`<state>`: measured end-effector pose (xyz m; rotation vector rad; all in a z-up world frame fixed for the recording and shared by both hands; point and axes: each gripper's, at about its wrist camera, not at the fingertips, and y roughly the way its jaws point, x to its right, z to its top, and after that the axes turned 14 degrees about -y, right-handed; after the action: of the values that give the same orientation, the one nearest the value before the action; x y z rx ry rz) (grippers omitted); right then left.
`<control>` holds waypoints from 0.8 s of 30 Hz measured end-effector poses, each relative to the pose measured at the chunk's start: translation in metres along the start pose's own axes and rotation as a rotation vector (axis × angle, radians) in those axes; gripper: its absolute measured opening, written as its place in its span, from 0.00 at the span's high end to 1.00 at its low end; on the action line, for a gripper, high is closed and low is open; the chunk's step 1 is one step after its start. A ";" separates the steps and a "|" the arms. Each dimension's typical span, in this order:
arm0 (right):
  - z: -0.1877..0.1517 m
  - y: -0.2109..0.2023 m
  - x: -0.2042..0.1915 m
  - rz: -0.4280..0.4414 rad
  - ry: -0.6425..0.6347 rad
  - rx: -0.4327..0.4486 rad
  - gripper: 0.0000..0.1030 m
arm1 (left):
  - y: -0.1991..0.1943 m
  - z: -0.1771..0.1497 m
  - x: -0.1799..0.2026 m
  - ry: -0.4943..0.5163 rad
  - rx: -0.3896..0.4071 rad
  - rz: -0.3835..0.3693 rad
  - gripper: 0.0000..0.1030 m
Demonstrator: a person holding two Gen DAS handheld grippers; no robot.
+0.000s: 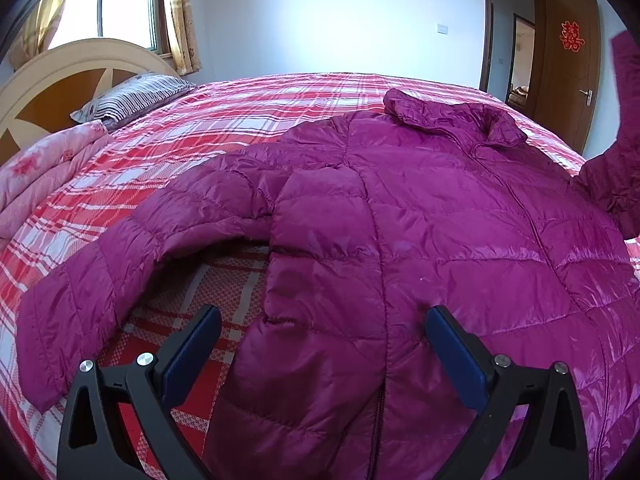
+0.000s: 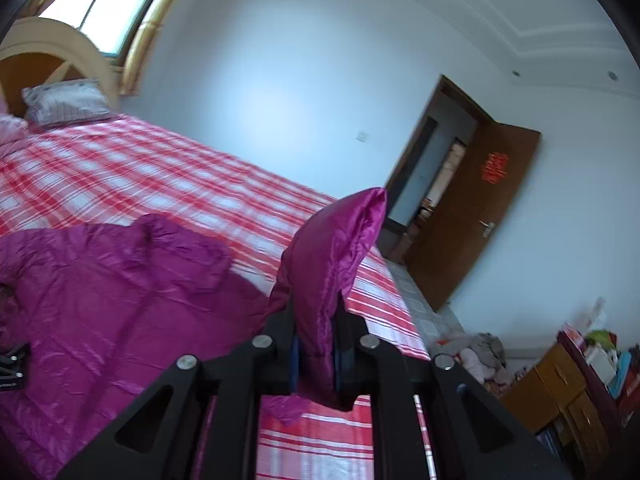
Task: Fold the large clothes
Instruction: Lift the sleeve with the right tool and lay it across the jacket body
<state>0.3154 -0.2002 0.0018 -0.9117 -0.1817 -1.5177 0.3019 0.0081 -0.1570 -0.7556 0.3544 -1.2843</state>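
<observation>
Left wrist view
Garment: a magenta quilted puffer jacket of shiny nylon lies front up on the red-and-white plaid bedsheet, collar toward the far edge of the bed, hem toward the near edge.
Near sleeve: spread out toward the headboard end, its cuff close to the near edge.
Other sleeve: lifted off the bed at the right border of the view.
Left gripper: jaws spread wide, hovering over the jacket's lower side panel; whether the right finger touches the fabric cannot be told.

Right wrist view
Right gripper: jaws pressed together, pinching the raised sleeve end, which stands up between the blue pads.
Jacket body: slack on the sheet to the left, well in from the bed's foot edge.

Handling, as a judgement
Weight: probably light and airy for its bulk.
Stiffness: soft, puffy, likely to spring back from a crease.
Surface: the glossy shell looks slippery, so a shallow pinch may slide.
Hold: cuffs, hem corners and side seams, where layers bunch into a firm ridge.
</observation>
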 end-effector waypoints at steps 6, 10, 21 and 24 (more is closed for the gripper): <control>0.022 0.020 -0.069 0.106 -0.092 0.009 0.86 | -0.001 0.000 -0.002 -0.008 0.008 -0.006 0.01; 0.028 0.036 -0.113 0.188 -0.129 0.003 0.86 | -0.003 0.000 -0.006 -0.031 0.022 -0.008 0.01; 0.010 0.081 -0.212 0.394 -0.153 -0.101 0.81 | -0.001 -0.002 -0.007 -0.032 0.020 -0.010 0.01; 0.004 0.085 -0.215 0.459 -0.128 -0.118 0.49 | -0.004 0.000 -0.011 -0.048 0.011 -0.023 0.01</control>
<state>0.3696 -0.0485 -0.1639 -1.0621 0.0274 -1.0544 0.2963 0.0178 -0.1560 -0.7816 0.3009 -1.2867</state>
